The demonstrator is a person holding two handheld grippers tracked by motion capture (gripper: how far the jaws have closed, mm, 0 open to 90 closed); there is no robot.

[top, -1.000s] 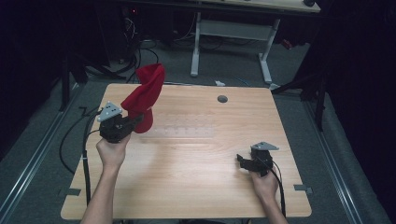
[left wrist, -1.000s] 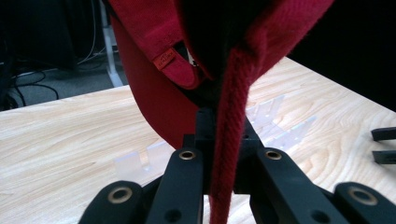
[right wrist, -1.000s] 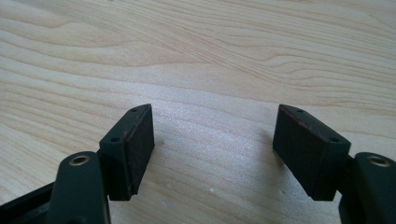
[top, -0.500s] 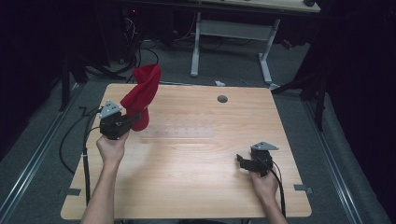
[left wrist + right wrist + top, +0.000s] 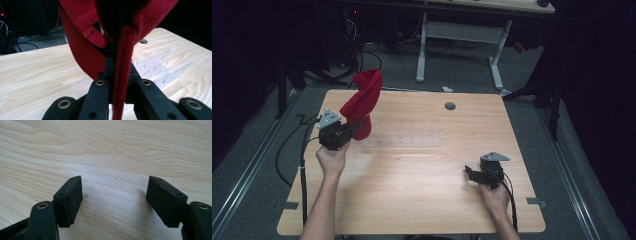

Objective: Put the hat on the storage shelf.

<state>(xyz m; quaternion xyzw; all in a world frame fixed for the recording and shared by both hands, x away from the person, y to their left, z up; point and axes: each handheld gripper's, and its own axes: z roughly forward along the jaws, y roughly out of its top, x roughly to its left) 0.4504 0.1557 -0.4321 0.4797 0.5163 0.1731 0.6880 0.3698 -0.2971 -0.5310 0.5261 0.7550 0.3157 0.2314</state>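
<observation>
- We see the left hand-held gripper (image 5: pixel 348 132) near the left edge of the wooden counter (image 5: pixel 422 200), toward the far side, gripped from behind by the person's left hand (image 5: pixel 331 159).
- Its jaws are closed tight on a red cloth (image 5: pixel 361 102), a cap-like piece of fabric with a thick woven edge.
- In the left gripper view, that woven edge (image 5: pixel 122 75) runs straight down between the two black jaws, pinched with no gap showing.
- The rest of the red cloth rises above the gripper and leans toward the far side of the counter; in the high view its top stands over the counter's far edge.
- A small red tab (image 5: pixel 88 31) is sewn on the inner band of the cloth.
- Behind the cloth, a clear plastic piece (image 5: pixel 160 67) lies flat on the counter near its middle; we cannot tell what it is.
- The right hand-held gripper (image 5: pixel 472 175) sits near the right front corner of the counter, held by the right hand (image 5: pixel 494 195), well apart from the cloth.
- In the right gripper view its jaws stand wide apart with only bare wood grain between them, low over the counter; we cannot tell whether they touch it.
- A small dark round hole (image 5: pixel 450 106) shows in the counter near its far edge.
- A black cable (image 5: pixel 287 150) trails from the left gripper off the counter's left side.
</observation>
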